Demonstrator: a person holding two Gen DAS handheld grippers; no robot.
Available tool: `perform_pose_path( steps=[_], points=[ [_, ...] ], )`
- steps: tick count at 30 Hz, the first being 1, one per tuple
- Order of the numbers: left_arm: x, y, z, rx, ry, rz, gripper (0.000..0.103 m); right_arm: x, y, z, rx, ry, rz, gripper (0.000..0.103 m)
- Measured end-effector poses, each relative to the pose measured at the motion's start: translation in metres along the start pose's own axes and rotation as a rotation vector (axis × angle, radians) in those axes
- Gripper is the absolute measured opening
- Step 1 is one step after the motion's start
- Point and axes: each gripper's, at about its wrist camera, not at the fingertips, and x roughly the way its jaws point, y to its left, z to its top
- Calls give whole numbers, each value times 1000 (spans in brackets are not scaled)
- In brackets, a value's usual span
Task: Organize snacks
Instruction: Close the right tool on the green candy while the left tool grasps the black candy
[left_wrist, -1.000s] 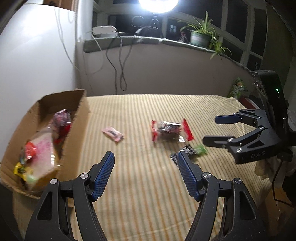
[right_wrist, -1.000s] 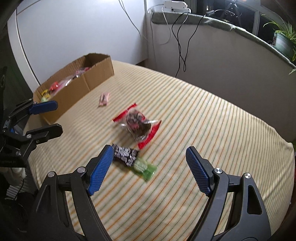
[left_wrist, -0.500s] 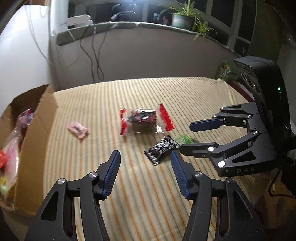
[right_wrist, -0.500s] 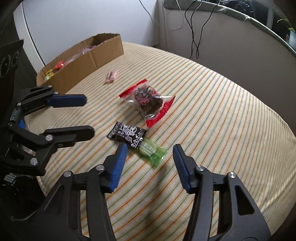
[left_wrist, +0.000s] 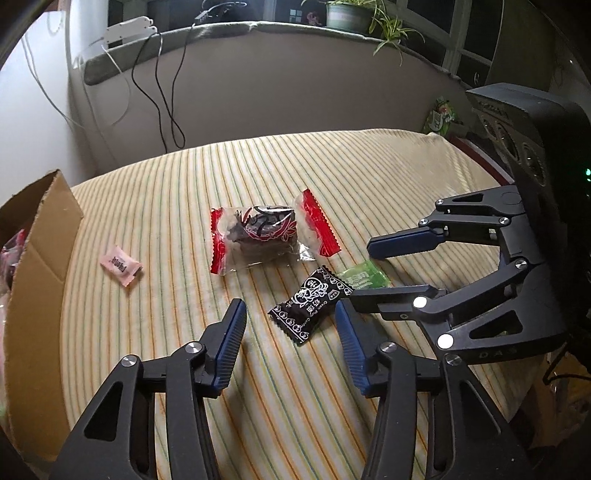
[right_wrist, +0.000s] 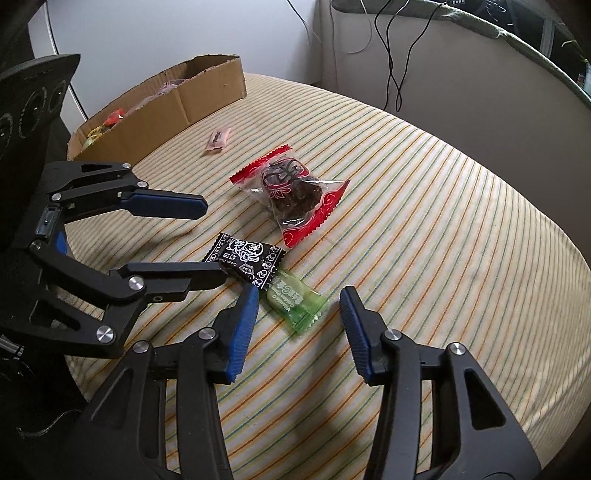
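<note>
While the striped tabletop (left_wrist: 369, 166) carries four loose snacks, the cardboard box (right_wrist: 177, 107) at its left edge already holds several others. Largest of the loose items, the red-ended clear packet (left_wrist: 266, 232) lies mid-table, well apart from both tools. Next, the black wrapper (left_wrist: 312, 304) lies between the fingers of the left gripper (left_wrist: 290, 332), whose jaws are closing but not yet pressing it. Overlapped by that wrapper, the green candy (right_wrist: 295, 301) sits between the fingers of the right gripper (right_wrist: 299, 325), also closing without contact. Smallest, the pink sweet (left_wrist: 120, 264) rests near the box. Risk: with the tools this close and the wrappers overlapping, either closure may drag the neighbouring piece, or the fingers may collide.
</note>
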Motion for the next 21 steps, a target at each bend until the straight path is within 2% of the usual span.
perform_pose_path(
  steps=[6, 14, 21],
  points=[
    [7, -1, 1, 7, 17, -15, 41, 1, -1, 1, -8, -2, 4, 47],
    [14, -3, 4, 12, 28, -29, 31, 2, -4, 1, -11, -4, 7, 41],
    [10, -7, 6, 48, 28, -29, 31, 1, -3, 2, -36, 6, -2, 40]
  ],
)
